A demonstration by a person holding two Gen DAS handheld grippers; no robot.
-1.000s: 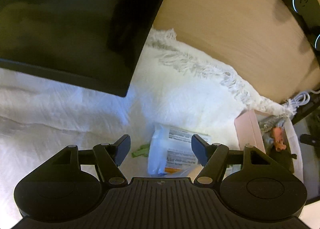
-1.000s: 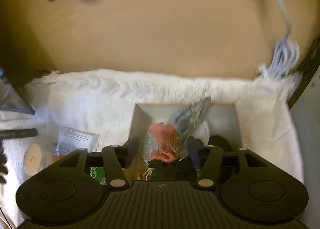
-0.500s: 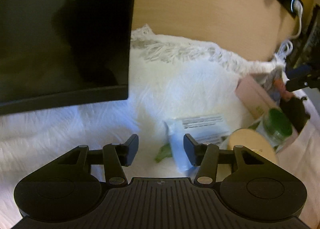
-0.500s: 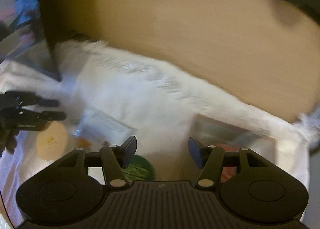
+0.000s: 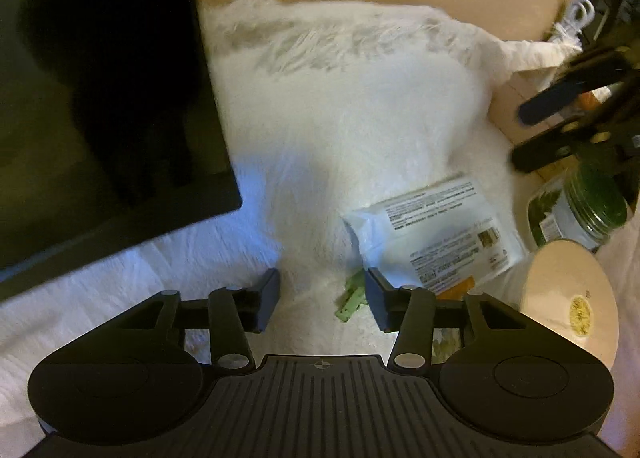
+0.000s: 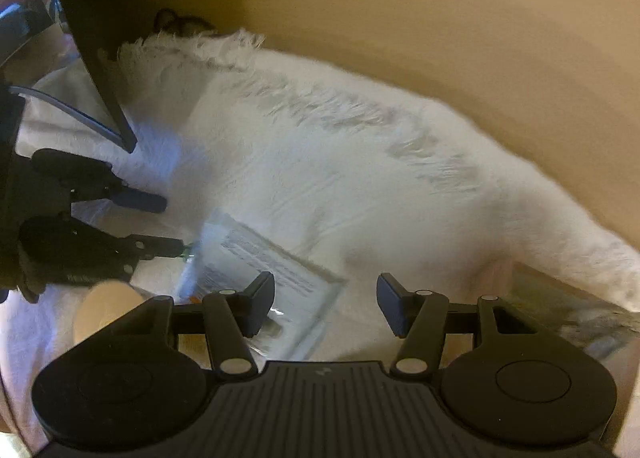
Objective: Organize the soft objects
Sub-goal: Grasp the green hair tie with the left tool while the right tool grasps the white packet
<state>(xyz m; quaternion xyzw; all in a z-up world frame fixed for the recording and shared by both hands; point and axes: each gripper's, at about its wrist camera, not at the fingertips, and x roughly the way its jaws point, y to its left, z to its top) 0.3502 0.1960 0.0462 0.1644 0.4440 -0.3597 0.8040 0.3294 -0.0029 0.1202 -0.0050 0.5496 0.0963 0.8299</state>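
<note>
Right gripper (image 6: 326,304) swung away from pink box (image 5: 516,113), empty, jaws apart, left gripper (image 5: 322,294) closing, empty

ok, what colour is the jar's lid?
Dark green: the jar lid shows best in the left wrist view.

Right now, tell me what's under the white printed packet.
The packet lies on the white fluffy cloth. A small green piece pokes out from its lower left edge; how far that reaches beneath is hidden.

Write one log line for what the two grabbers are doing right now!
left gripper: closing, empty, above white cloth | right gripper: open, empty | white packet: on cloth, untouched
</note>
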